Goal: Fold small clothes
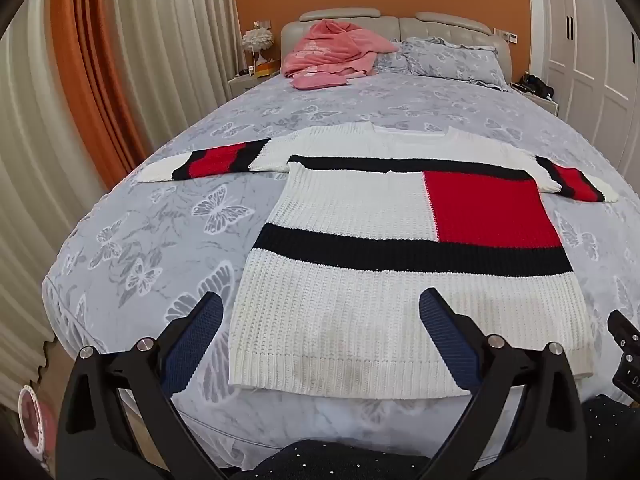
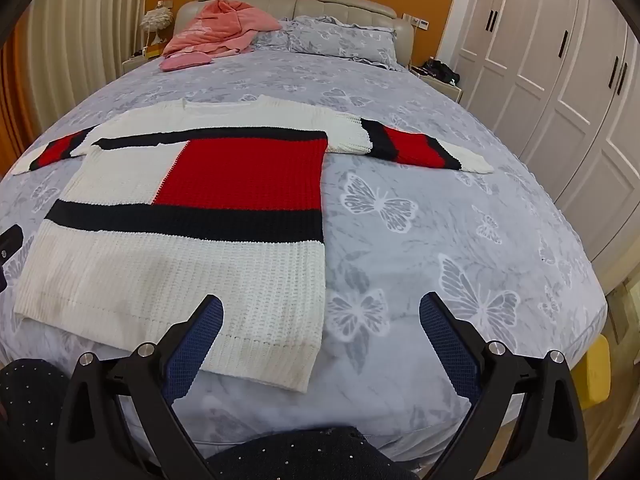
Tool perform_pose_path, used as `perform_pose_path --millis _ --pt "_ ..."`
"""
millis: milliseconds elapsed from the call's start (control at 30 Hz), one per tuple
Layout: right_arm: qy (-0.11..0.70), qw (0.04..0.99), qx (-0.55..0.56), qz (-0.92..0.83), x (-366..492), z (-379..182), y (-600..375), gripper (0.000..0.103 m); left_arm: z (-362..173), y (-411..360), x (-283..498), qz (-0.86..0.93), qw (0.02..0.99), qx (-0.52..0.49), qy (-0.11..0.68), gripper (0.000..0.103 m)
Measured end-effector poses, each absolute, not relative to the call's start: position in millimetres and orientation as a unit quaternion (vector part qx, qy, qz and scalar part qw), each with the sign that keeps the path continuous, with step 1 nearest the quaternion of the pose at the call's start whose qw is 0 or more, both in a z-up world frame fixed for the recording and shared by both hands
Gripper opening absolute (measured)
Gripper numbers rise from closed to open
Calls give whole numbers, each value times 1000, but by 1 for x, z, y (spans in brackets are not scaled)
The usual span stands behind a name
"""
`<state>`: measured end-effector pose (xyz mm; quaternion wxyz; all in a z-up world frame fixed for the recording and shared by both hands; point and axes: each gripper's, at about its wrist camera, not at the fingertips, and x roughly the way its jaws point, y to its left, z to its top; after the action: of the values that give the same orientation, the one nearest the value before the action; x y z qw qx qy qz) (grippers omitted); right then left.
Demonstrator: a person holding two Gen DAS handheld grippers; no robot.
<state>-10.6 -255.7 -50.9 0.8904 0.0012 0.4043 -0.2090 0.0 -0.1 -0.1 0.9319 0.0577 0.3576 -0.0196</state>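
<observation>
A white knit sweater (image 1: 352, 208) with black bands and a red block lies flat on the bed, sleeves spread to both sides. It also shows in the right wrist view (image 2: 160, 272). My left gripper (image 1: 320, 304) is open and empty, hovering over the sweater's lower left hem corner. My right gripper (image 2: 320, 304) is open and empty, hovering over the lower right hem corner. The left sleeve (image 1: 208, 162) and right sleeve (image 2: 420, 148) lie straight out on the bedspread.
The bed (image 1: 160, 220) has a grey butterfly bedspread. A pink garment pile (image 1: 332, 52) and pillows (image 1: 452, 60) sit at the headboard. Curtains (image 1: 132, 40) hang at left, white wardrobe doors (image 2: 560, 60) stand at right. A yellow object (image 2: 596, 372) sits by the bed's right corner.
</observation>
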Motion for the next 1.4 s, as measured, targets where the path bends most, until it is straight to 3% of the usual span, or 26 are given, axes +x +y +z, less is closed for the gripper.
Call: perform_pose_path --millis 1400 --pt "402 891 12 -210 -10 -51 -258 97 -5 -2 1 -18 928 71 364 96"
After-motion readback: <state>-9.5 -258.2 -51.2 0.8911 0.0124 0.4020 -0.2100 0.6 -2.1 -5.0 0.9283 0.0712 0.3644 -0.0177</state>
